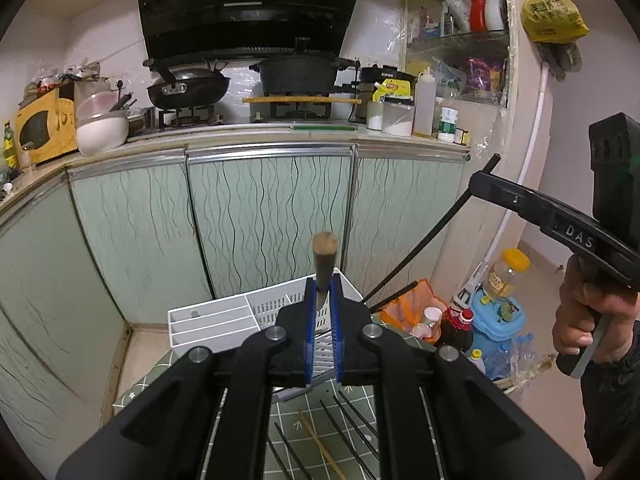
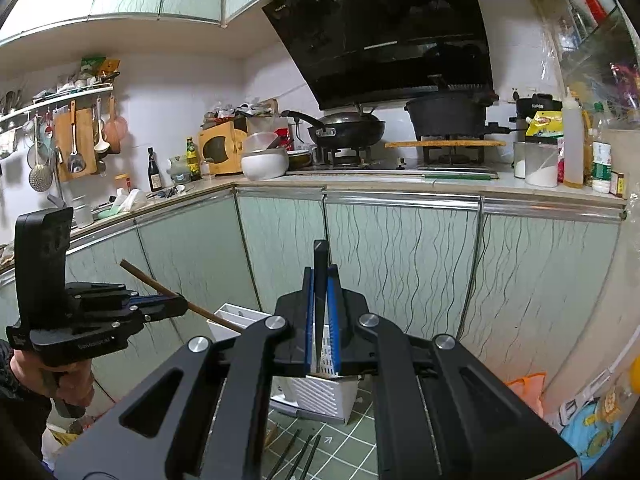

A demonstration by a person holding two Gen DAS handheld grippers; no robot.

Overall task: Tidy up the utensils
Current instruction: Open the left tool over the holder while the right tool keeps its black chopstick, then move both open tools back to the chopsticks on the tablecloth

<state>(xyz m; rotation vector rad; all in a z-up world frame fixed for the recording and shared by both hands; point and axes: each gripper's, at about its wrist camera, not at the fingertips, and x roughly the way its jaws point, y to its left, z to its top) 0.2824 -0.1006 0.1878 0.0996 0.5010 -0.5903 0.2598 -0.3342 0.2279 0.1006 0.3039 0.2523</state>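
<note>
My left gripper [image 1: 323,300] is shut on a brown wooden chopstick [image 1: 325,258], held end-on above the white slotted utensil holder [image 1: 224,320]. In the right wrist view this chopstick [image 2: 160,289] slants through the left gripper [image 2: 182,305]. My right gripper [image 2: 320,296] is shut on a black chopstick [image 2: 321,280], above the utensil holder [image 2: 320,394]. In the left wrist view the right gripper [image 1: 478,180] holds the black chopstick [image 1: 436,236] slanting down toward the holder. Several black chopsticks [image 1: 352,424] and a wooden one [image 1: 320,444] lie on the green checked cloth [image 1: 304,412].
Pale green kitchen cabinets [image 1: 264,216] stand behind the holder. A wok [image 1: 188,88] and pot [image 1: 298,74] sit on the stove above. An orange bag [image 1: 420,312], bottles and a blue container [image 1: 498,316] sit on the floor at right.
</note>
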